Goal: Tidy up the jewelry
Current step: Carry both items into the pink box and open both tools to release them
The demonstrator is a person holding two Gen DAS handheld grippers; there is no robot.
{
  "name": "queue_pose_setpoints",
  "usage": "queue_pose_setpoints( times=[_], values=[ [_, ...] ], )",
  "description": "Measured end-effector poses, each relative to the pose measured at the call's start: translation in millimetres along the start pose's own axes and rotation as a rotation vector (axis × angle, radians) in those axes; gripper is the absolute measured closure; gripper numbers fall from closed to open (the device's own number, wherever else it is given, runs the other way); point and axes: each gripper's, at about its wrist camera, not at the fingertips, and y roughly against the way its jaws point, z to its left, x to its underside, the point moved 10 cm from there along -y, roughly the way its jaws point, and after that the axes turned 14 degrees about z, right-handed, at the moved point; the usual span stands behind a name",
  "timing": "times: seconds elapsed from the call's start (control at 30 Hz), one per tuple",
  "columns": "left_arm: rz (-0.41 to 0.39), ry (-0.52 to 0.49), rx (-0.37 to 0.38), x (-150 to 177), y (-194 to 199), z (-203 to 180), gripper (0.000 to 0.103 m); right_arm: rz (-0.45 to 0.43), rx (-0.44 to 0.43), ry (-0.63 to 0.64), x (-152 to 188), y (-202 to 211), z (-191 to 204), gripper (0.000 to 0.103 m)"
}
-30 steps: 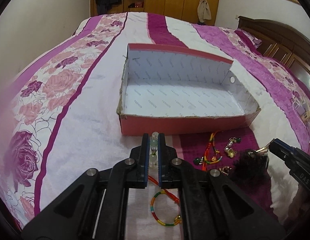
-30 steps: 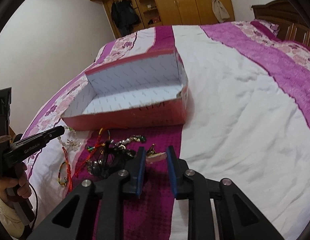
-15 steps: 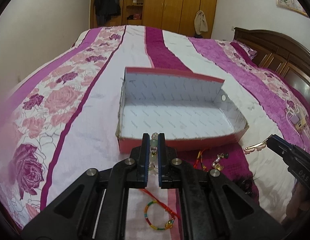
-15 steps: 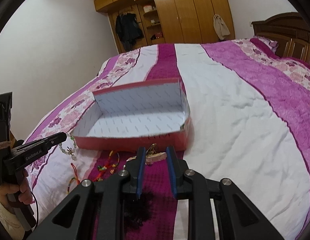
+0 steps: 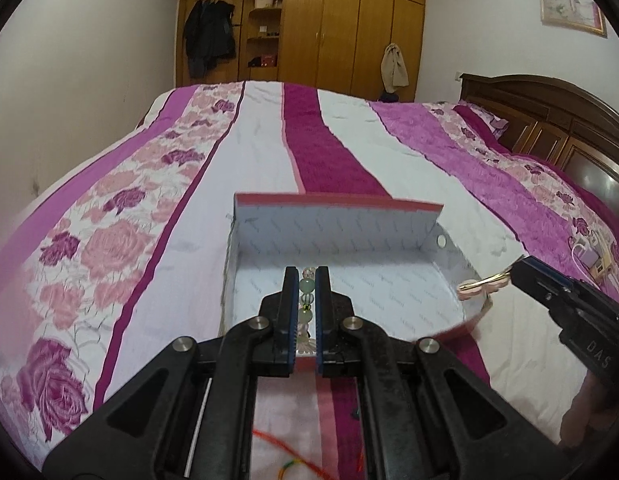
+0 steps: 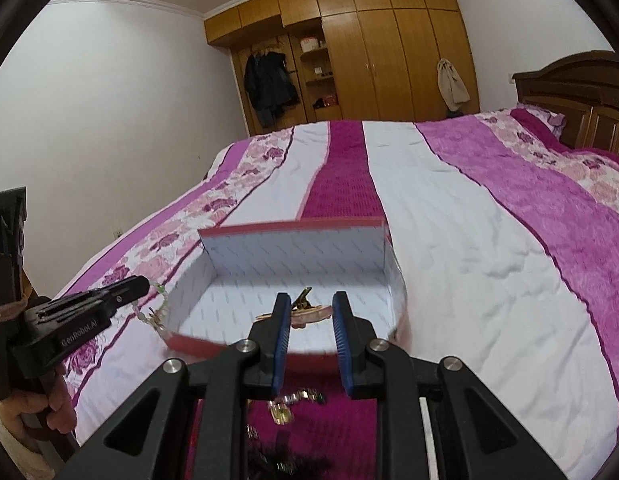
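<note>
A red cardboard box (image 5: 337, 246) with a white patterned lining lies open on the bed (image 5: 261, 152); the right wrist view shows the box (image 6: 293, 256) too. My left gripper (image 5: 307, 280) is shut on a bracelet of pale green and clear beads (image 5: 306, 286), held above the box's near left part. From the right wrist view, the beads (image 6: 151, 312) dangle beside the box's left corner. My right gripper (image 6: 311, 308) is shut on a pink and gold hair clip (image 6: 309, 314) above the box's near edge. The clip (image 5: 483, 283) also shows at the box's right end.
More jewelry (image 6: 289, 404) and a dark fuzzy piece lie on the magenta stripe below my right gripper. A red and multicoloured cord bracelet (image 5: 293, 458) lies under my left gripper. A wooden headboard (image 5: 549, 128) stands at the right, a wardrobe (image 6: 369, 52) behind. A hand (image 6: 41, 404) holds the left gripper.
Both grippers have risen off the bed with their pieces and tipped up toward the box. The jewelry pile has dropped to the bottom of both views.
</note>
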Motion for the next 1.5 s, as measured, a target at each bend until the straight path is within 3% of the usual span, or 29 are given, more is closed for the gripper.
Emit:
queue_pose_setpoints(
  times=[0.37,0.9,1.3,1.5],
  values=[
    [-0.025,-0.032,-0.044,-35.2,-26.4,-3.4,0.103,0.006,-0.002,0.020,-36.3,-35.5,10.8,0.080],
    [0.182,0.032,-0.019,-35.4,-112.0,9.9,0.103,0.165,0.085,0.034,-42.5,-115.8,-9.0,0.079],
    [0.268,0.000,-0.074,-28.4,-136.9,8.2,0.103,0.323,0.119,-0.001,-25.1,-160.7,-27.2,0.079],
    [0.312,0.019,-0.056,-26.5,-144.3,9.2,0.103,0.365,0.123,-0.018,-18.0,-168.7,-32.9,0.079]
  ],
)
